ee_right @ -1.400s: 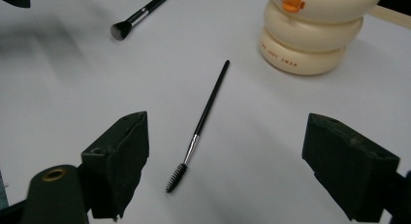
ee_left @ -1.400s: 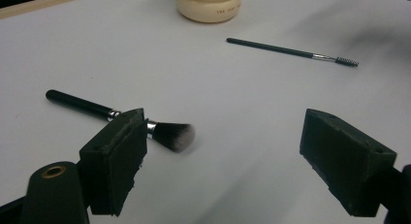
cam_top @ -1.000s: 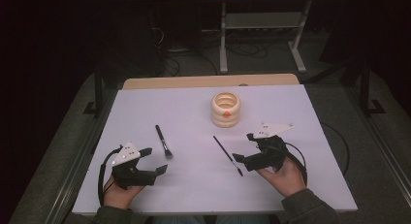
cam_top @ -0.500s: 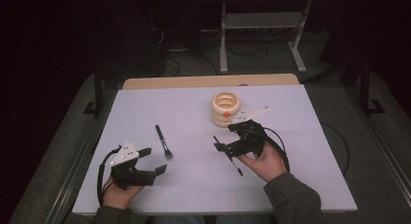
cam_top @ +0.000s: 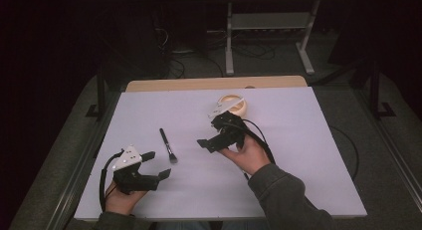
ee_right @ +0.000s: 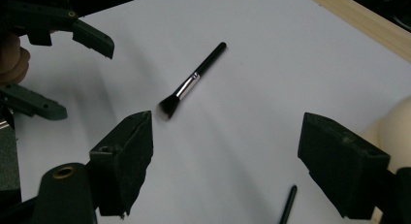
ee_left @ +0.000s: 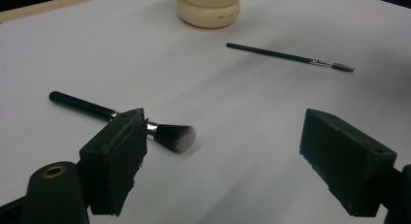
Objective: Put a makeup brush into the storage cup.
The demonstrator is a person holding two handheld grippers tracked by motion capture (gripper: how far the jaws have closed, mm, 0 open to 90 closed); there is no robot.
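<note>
- Right hand-held gripper, jaws apart and empty, hovers just right of the makeup brush lying on the counter.
- Left hand-held gripper, jaws apart, sits near the brush's bristle end.

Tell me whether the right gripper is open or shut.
Open. In the right gripper view, the right gripper has its two jaws wide apart, with bare white table between them and nothing held.

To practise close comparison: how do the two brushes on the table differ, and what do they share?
The fluffy brush has a thick handle and a soft, wide head; the spoolie brush is thinner, with a tiny bristled tip. The fluffy brush lies nearer the left gripper. Both have black handles and lie flat, untouched.
</note>
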